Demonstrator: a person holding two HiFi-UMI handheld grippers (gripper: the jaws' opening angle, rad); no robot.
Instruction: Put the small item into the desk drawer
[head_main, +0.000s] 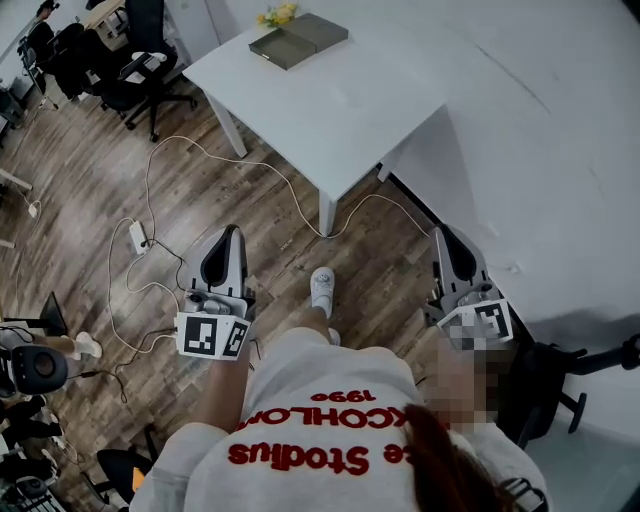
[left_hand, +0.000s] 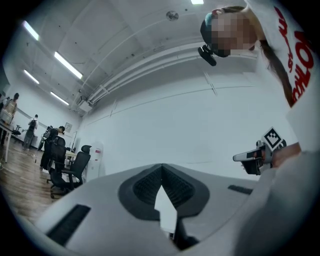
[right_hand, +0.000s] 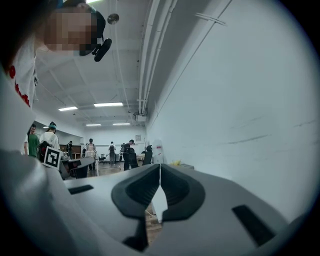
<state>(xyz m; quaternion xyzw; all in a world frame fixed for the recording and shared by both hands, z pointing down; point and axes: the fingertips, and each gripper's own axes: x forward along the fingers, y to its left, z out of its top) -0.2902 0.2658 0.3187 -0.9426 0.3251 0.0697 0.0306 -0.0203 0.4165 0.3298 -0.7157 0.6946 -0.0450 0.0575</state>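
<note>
Wood-plank floor (head_main: 90, 190) fills most of the room, with a loose white cable (head_main: 200, 150) running to a white power strip (head_main: 138, 236), black office chairs (head_main: 140, 60) off at the far left and a plain white wall (head_main: 560, 150) down the right side. White square-topped bench (head_main: 340, 100) stands ahead against that wall, mostly bare; at its far end lie a flat grey-green box or book (head_main: 298, 40) and, just beside it, a small yellow item (head_main: 278, 14), too small to identify. That yellow piece is my guess for the task's thing, resting on the bench and well apart from both grippers. No drawer shows in any view, so I cannot tell where it sits. Left gripper (head_main: 230, 240) and right gripper (head_main: 445, 240) are held out level over the floor short of the bench, one either side of the person's white shoe (head_main: 322, 290). Both sets of jaws are pressed together with nothing between them, plain in each gripper view. Judged stage: approach only, nothing picked up, no drawer opened. Next move calls for closing the gap to the bench, finding the drawer front, and parting one set of jaws before reaching for either the handle or the yellow item. Other people stand far back in the room.
</note>
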